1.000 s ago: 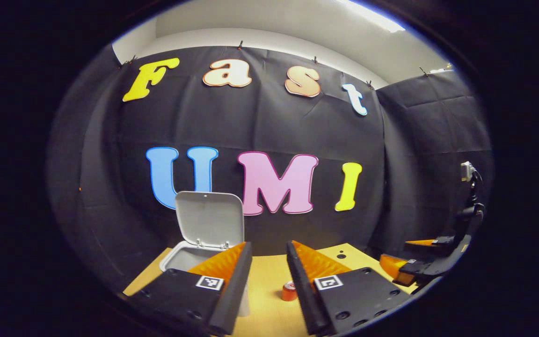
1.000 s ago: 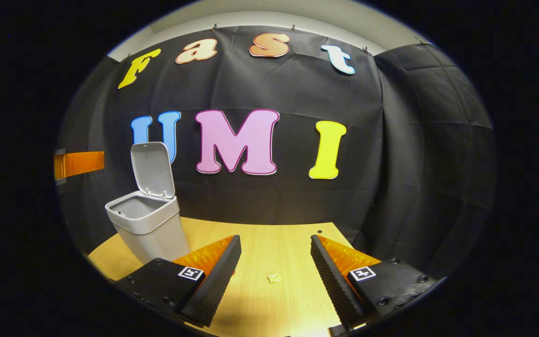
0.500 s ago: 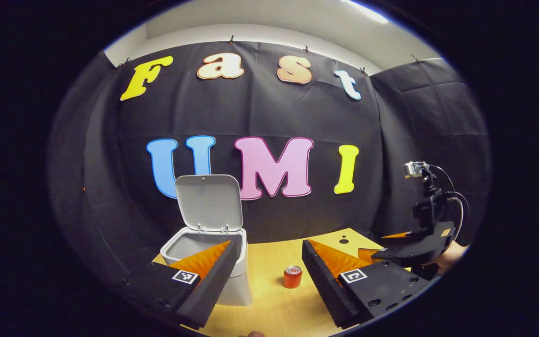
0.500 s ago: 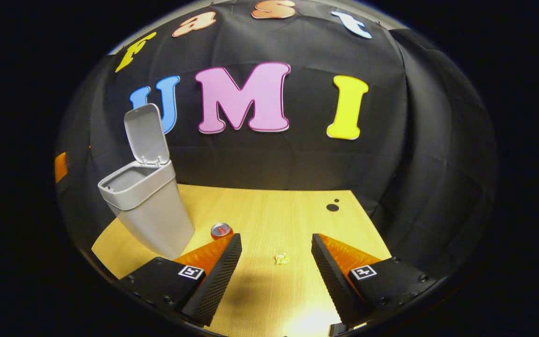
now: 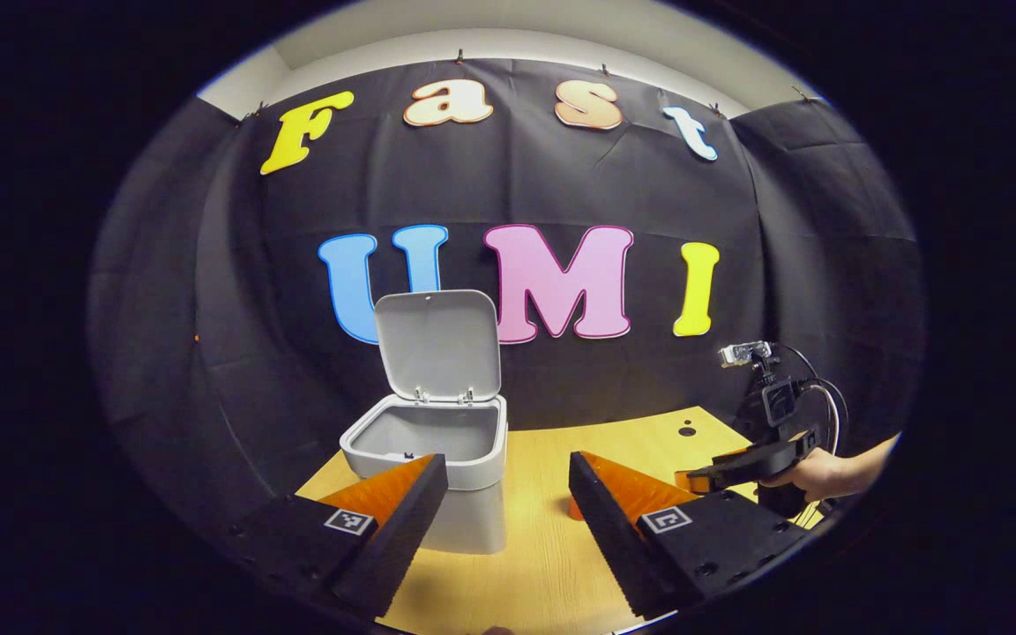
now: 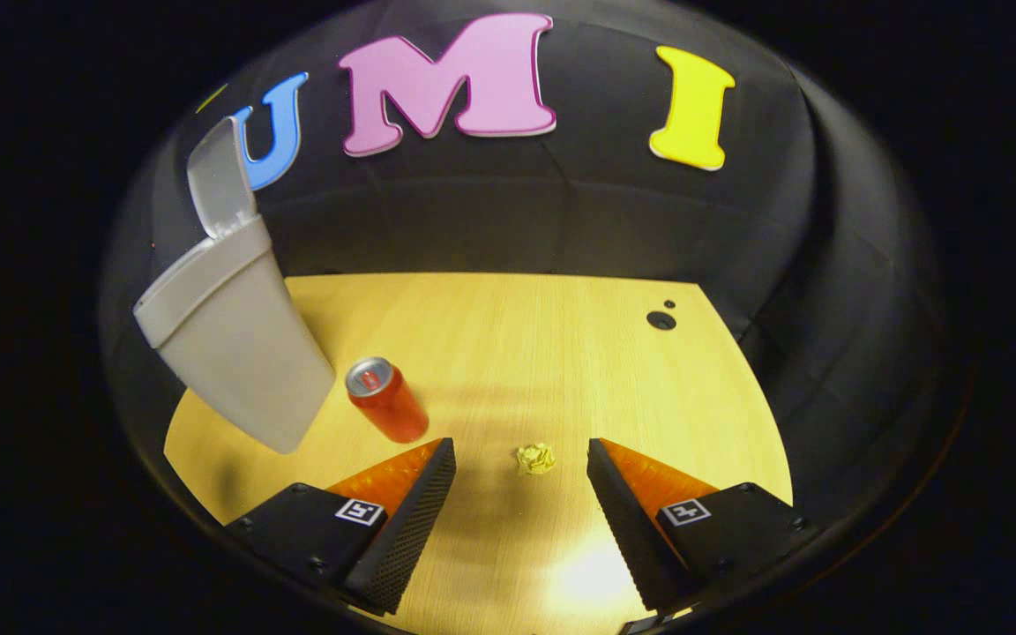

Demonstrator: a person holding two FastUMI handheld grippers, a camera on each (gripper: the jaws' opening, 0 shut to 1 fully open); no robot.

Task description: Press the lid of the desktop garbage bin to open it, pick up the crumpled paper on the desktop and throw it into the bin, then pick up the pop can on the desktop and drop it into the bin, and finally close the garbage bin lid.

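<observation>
Tipping down over the last second, the right gripper [image 6: 521, 459], fingers spread, now brackets the crumpled paper [image 6: 535, 458] on the desktop [image 6: 517, 353], probably about to pinch it, while the left gripper [image 5: 508, 481] hangs spread before the open bin [image 5: 437, 441].

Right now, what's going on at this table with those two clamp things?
A person holds a two-finger gripper in each hand to tidy a desk. The grey bin stands with its lid up. The right gripper is open and aimed down at the crumpled paper, which lies on the table between its fingers, ungripped. The red can stands beside the bin. The left gripper is open and empty.
</observation>
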